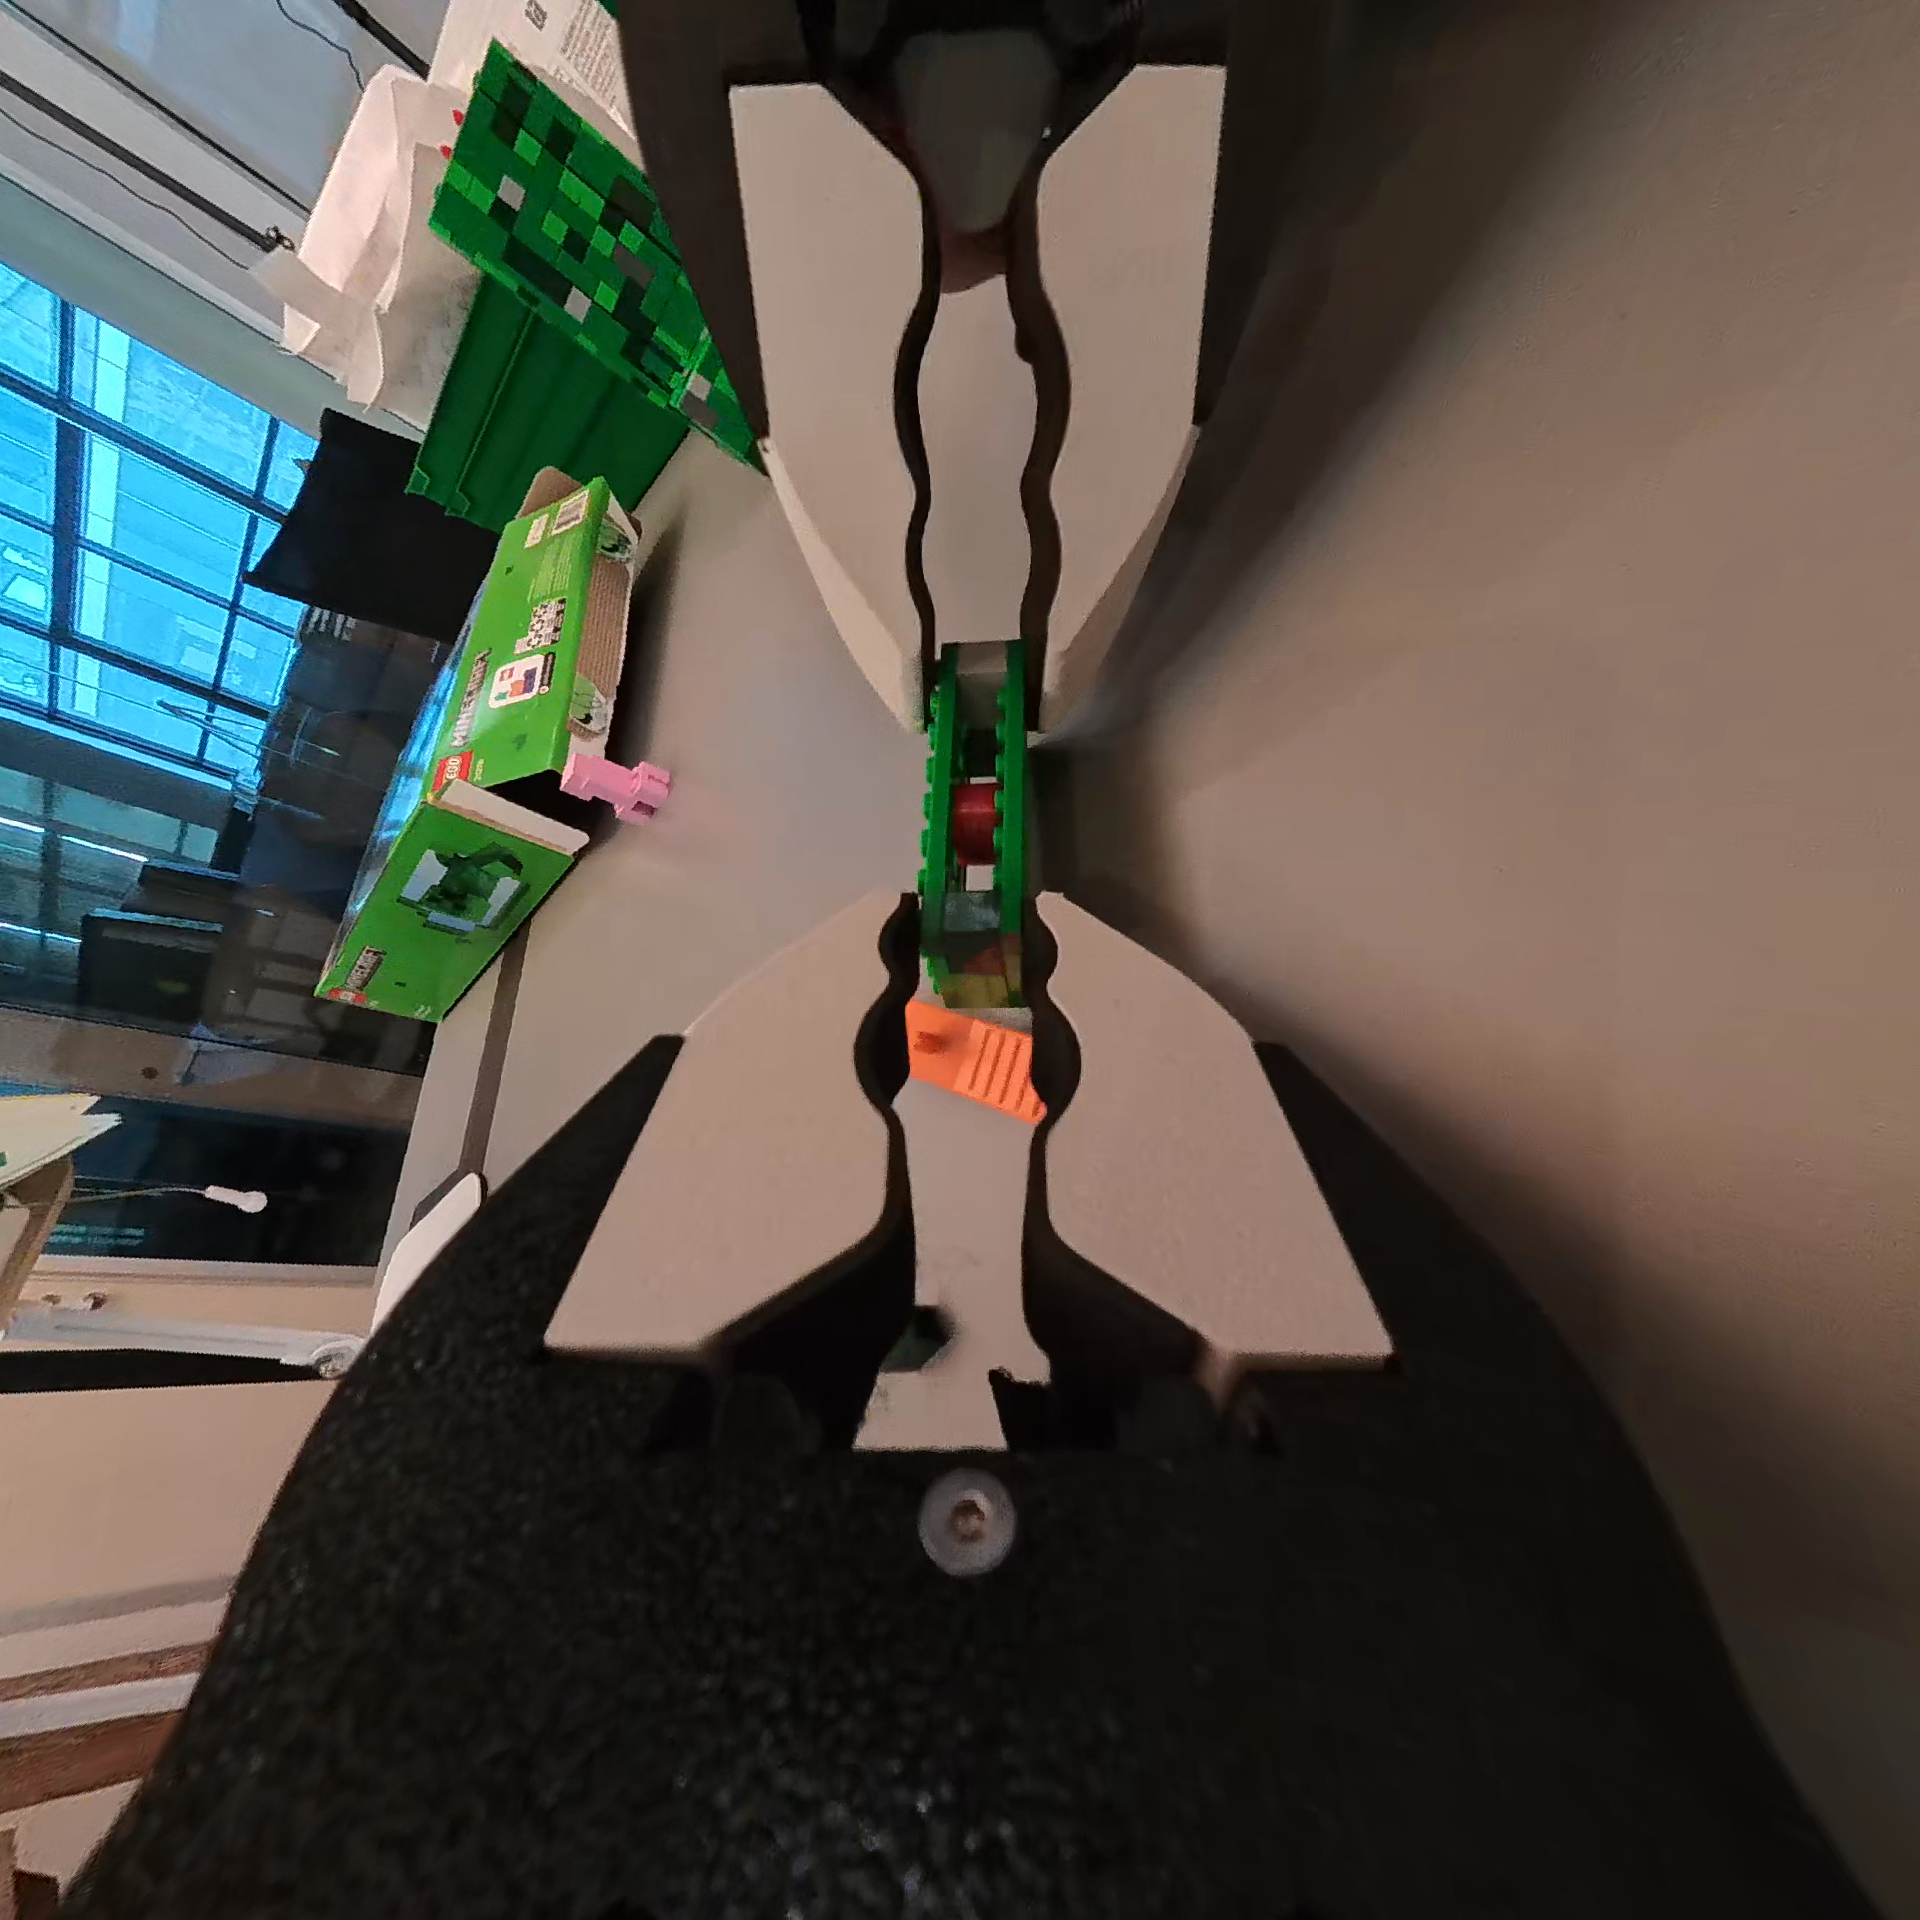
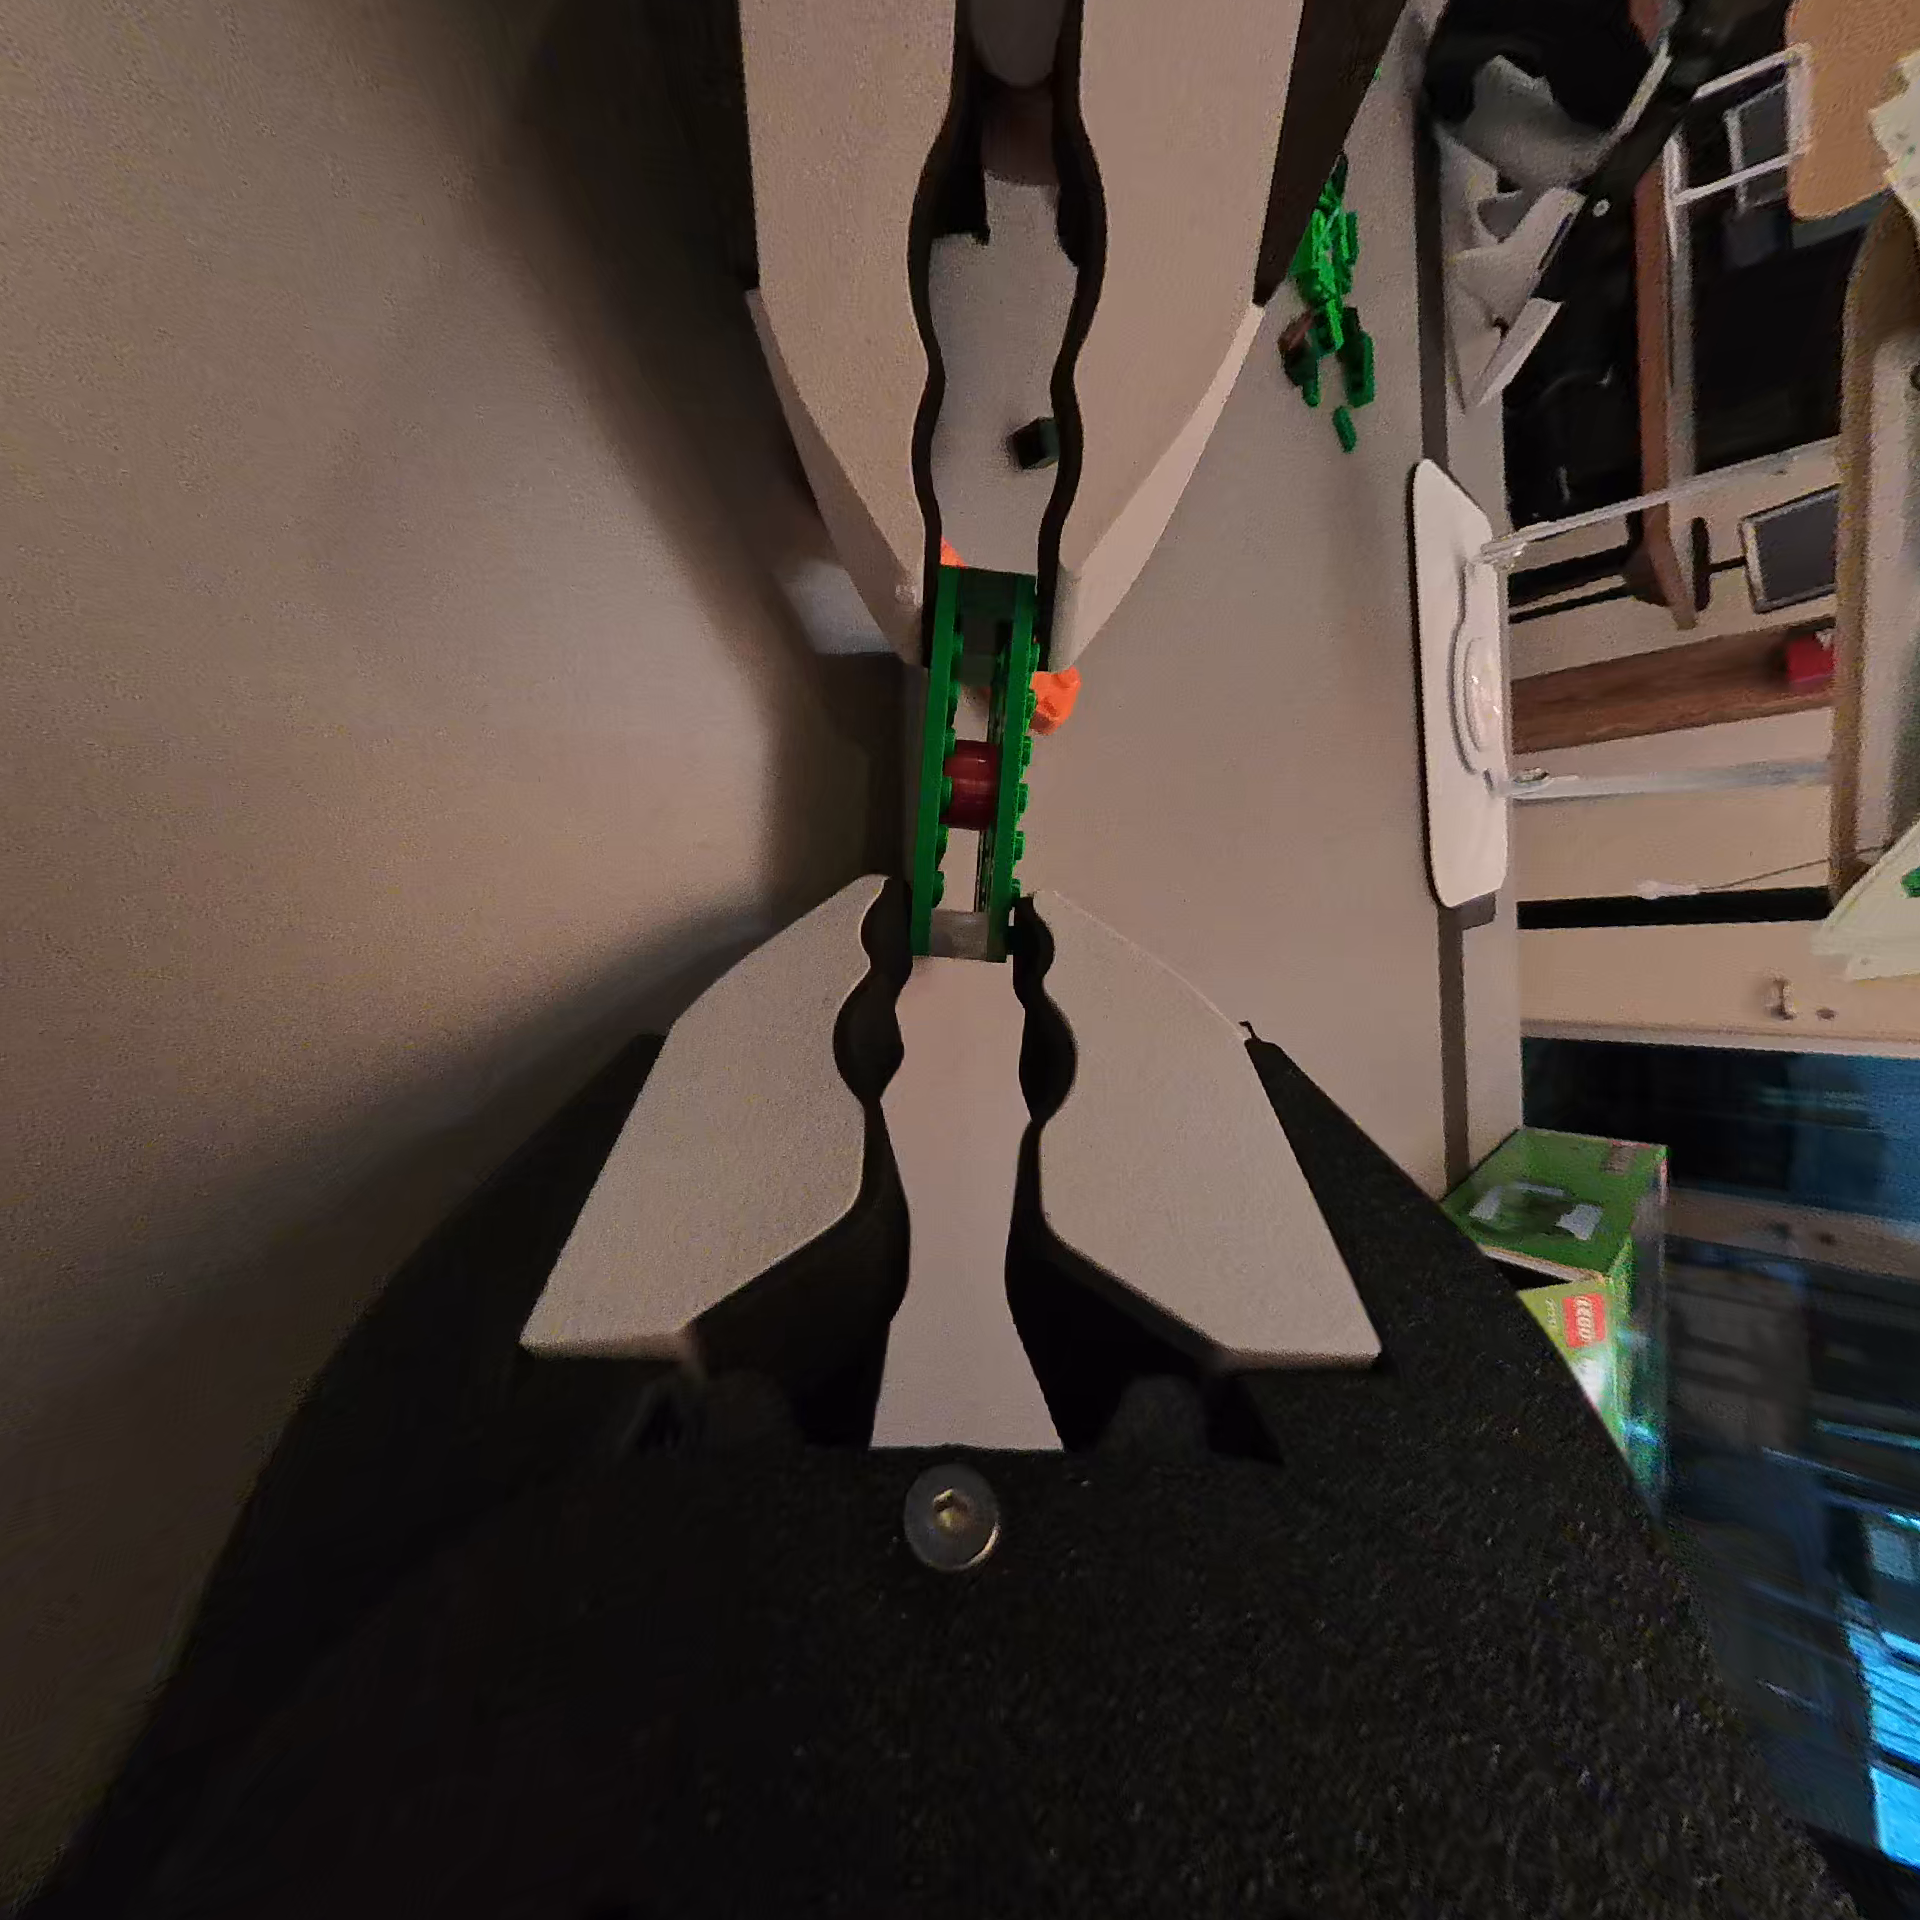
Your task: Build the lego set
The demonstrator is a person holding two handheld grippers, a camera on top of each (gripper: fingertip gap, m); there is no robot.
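We had both grippers — left gripper (image 1: 975,940), right gripper (image 2: 961,914) — clamped on the thin green two-plate lego sandwich (image 1: 975,821); light, brittle — grip ends.

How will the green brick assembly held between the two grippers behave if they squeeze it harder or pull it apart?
The green assembly is probably stiff: two studded plates with a red piece between. It likely holds under a squeeze, but pulled from both ends by left gripper and right gripper, the plates may snap apart.

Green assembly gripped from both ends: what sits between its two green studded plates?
In both wrist views a red round piece sits between the plates of the green assembly, held by the left gripper and right gripper.
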